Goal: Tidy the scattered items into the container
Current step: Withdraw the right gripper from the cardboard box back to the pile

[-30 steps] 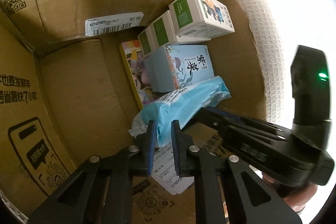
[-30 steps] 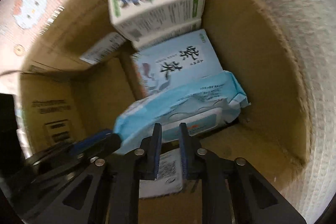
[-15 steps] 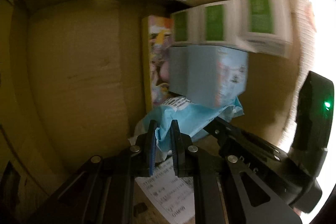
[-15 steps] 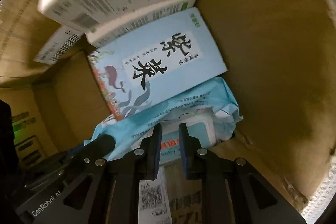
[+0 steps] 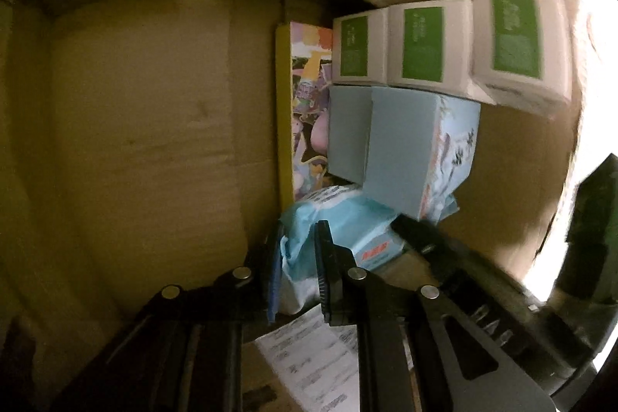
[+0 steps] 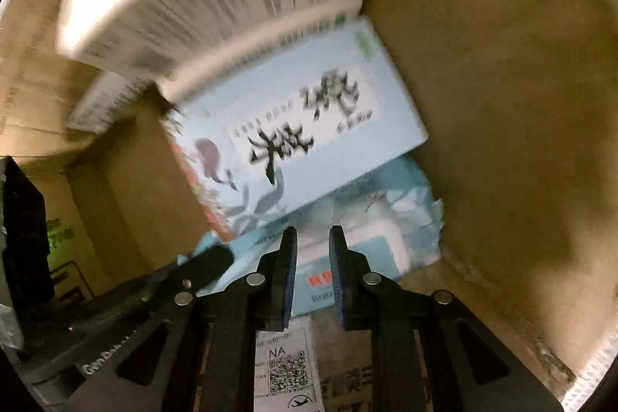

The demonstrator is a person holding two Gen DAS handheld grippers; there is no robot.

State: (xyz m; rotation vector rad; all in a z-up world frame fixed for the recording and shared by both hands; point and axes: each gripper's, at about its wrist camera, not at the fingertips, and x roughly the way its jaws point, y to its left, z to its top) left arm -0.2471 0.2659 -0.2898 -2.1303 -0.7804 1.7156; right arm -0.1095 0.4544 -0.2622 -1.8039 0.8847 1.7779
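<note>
Evidently the wipes pack (image 5: 343,226) had been lowered to the cardboard box (image 5: 135,141) floor; both the left gripper (image 5: 297,277) and the right gripper (image 6: 313,277) were kept clenched on it, so release remained.

**What I can read inside the carton**

On the slip (image 6: 287,365) below my right gripper I read "NA" above a QR code. Left of it, the other gripper's arm (image 6: 112,360) shows "GenRob". Above the slip, the blue box (image 6: 301,141) bears large brush characters, too blurred to read.
</note>
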